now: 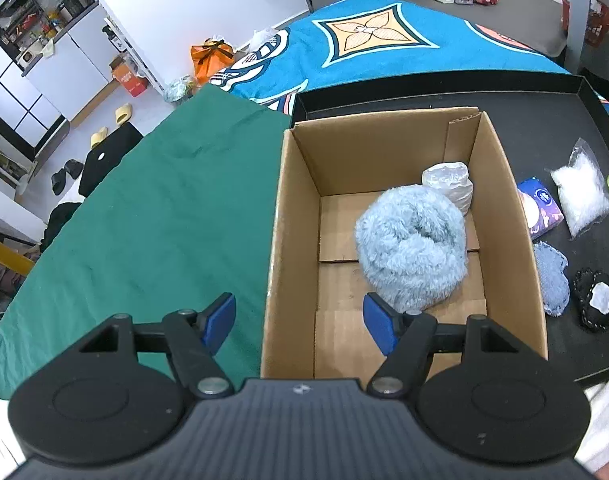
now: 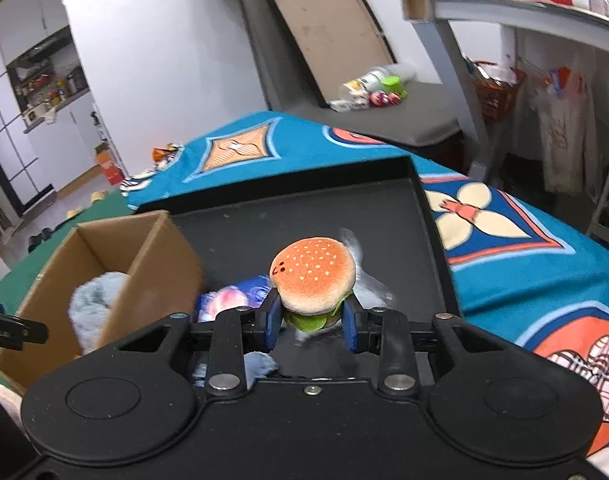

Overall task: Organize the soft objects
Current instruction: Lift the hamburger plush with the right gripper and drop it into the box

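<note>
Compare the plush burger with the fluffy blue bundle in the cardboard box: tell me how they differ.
The plush burger is clamped between the right gripper pads, raised over the black tray; the fluffy blue bundle lies loose in the cardboard box. The burger is smooth, orange and tan with a green layer; the bundle is shaggy and pale blue all over. The burger keeps a neat round shape; the bundle is a rumpled heap. Both look soft.

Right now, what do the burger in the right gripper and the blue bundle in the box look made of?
Burger: plush fabric, matte with stitched seeds and face, likely stuffed. Blue bundle: long-pile fleece or faux fur, shaggy and matte. Box: plain brown corrugated cardboard.
</note>
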`<state>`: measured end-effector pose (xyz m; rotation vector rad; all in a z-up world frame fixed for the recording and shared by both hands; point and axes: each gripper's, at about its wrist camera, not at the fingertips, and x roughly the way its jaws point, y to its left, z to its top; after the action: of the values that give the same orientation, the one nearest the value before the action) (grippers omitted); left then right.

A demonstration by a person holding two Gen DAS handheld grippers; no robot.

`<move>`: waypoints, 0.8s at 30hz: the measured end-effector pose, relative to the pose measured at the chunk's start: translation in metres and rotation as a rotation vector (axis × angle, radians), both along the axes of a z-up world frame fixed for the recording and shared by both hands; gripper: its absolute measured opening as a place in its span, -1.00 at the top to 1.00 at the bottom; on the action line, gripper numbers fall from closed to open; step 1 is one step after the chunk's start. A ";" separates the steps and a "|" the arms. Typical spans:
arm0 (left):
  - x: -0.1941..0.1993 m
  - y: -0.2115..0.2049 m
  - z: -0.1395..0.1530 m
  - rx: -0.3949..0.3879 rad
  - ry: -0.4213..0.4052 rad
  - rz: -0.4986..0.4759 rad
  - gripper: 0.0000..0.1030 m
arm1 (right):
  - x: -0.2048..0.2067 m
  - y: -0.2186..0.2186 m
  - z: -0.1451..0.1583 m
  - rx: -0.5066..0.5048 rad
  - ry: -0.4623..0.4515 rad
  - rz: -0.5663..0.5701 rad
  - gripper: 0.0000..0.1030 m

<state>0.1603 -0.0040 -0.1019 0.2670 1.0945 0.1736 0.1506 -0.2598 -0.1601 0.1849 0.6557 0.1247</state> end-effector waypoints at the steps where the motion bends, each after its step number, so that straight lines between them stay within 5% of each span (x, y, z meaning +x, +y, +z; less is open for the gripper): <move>1: -0.001 0.001 0.001 -0.005 -0.002 0.001 -0.34 | -0.001 0.003 0.003 0.000 -0.008 0.009 0.41; 17: -0.013 0.034 -0.001 -0.101 -0.029 0.041 -0.33 | -0.008 0.078 0.032 -0.028 -0.107 0.208 0.41; 24: -0.015 0.048 -0.008 -0.158 -0.028 0.043 -0.12 | -0.012 0.101 0.032 -0.004 -0.090 0.279 0.40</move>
<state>0.1455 0.0438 -0.1097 0.0999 1.0808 0.1280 0.1385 -0.1584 -0.1276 0.0824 0.5897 0.3978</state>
